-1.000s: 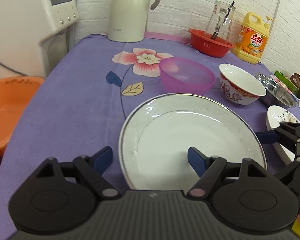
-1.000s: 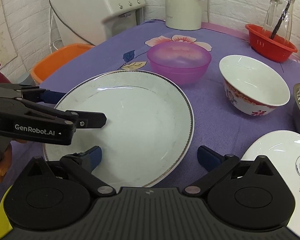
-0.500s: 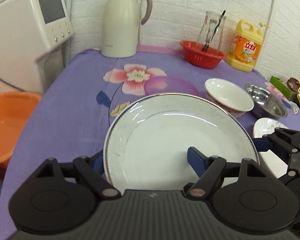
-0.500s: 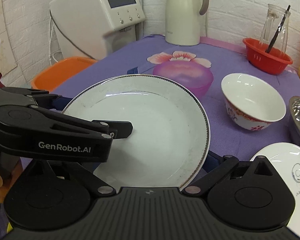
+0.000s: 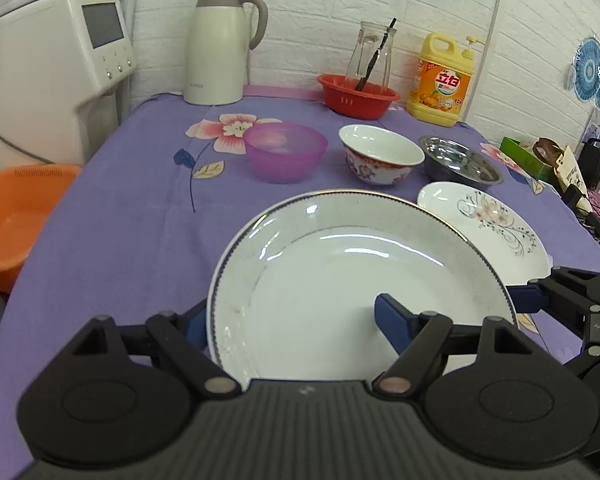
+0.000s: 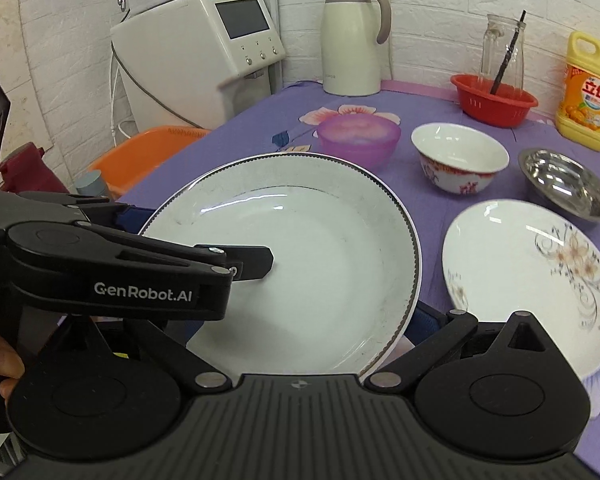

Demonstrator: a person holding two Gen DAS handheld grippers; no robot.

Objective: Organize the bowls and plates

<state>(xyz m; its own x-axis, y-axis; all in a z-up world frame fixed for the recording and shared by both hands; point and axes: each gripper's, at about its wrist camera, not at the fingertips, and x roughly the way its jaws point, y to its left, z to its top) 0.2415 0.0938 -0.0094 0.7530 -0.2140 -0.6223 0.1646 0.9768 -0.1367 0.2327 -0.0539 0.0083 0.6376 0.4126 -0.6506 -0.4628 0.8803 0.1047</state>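
Left wrist view: large white round ceramic plate with a dark beaded rim (image 5: 340, 280) clamped by the left tongs (image 5: 288, 320), one blue pad pressed on its inner face, the other tucked behind its near-left rim. Apparently raised off the purple floral-clothed table (image 5: 120, 220) and tilted slightly. At the big plate's right edge, the right tongs (image 5: 540, 304), one pad against the rim. Just right of the big plate, a smaller white plate with a floral pattern (image 5: 488, 224); beyond the big plate, a translucent purple plastic bowl (image 5: 285, 151), a white porcelain bowl with red pattern (image 5: 380, 152) and a shallow steel bowl (image 5: 460, 160).

Right wrist view: same big plate filling the middle, left tongs biting its left rim. Right-hand finger of the right tongs under the plate's right rim, the other finger hidden; grip there impossible to tell.

Step in hand, by judgement: carrying the big plate with both tongs, probably toward stacking with the floral plate. Next move: level carriage rightward, both grips matched, gentle lowering to avoid a chip or slip.
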